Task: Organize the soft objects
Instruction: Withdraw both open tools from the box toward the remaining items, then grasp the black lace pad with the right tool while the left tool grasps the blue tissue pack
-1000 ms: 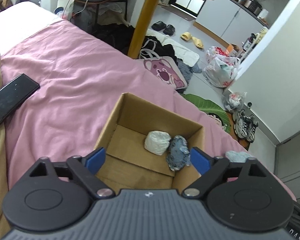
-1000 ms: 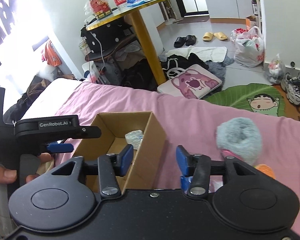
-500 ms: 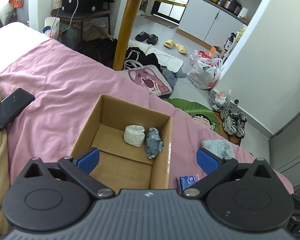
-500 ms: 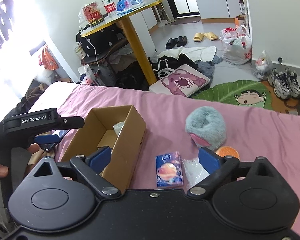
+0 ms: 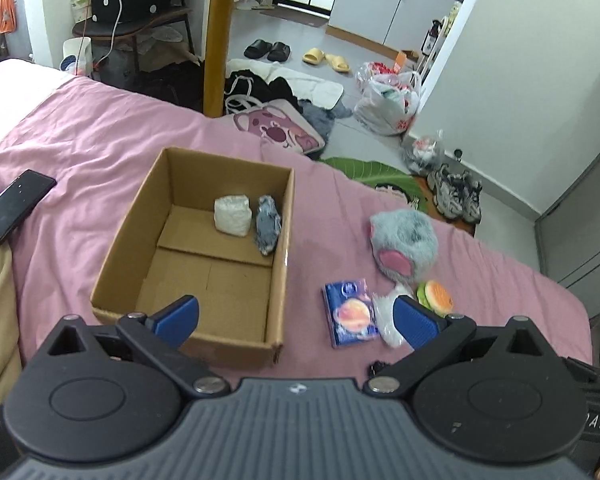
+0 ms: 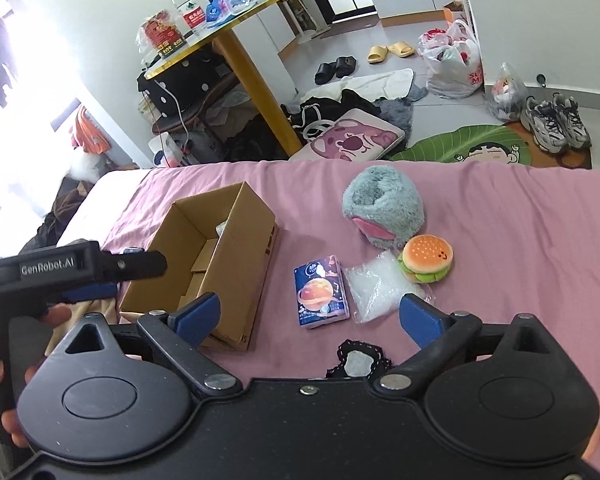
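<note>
Both hand-held grippers have pulled back and up since a second ago, so the whole spread on the pink bed [image 5: 80, 152] now shows. Left hand-held gripper [image 5: 296, 316] hangs wide open and empty over the near wall of the box [image 5: 216, 344]; right hand-held gripper [image 6: 308, 314] is spread just as wide, empty too, above the items right of the box.

Inside the box, against its far wall, sit a white bundle [image 5: 232, 220] and a grey roll [image 5: 267, 230]. Right of the box lies the tissue pack [image 6: 322, 294], long axis running away from the camera, roughly parallel to the box's side wall, printed face up. Touching its right edge is a clear bag [image 6: 374, 286], then the burger toy [image 6: 426, 258] and the fluffy grey plush [image 6: 382, 206] beyond. A black lace piece [image 6: 358, 360] sits nearest.

Risks, as I judge it: the pack lies flat on soft bedding, so fingers may dig into the sheet or snag the bag alongside. A grip across its long axis looks safer. The light box could slide if bumped.
</note>
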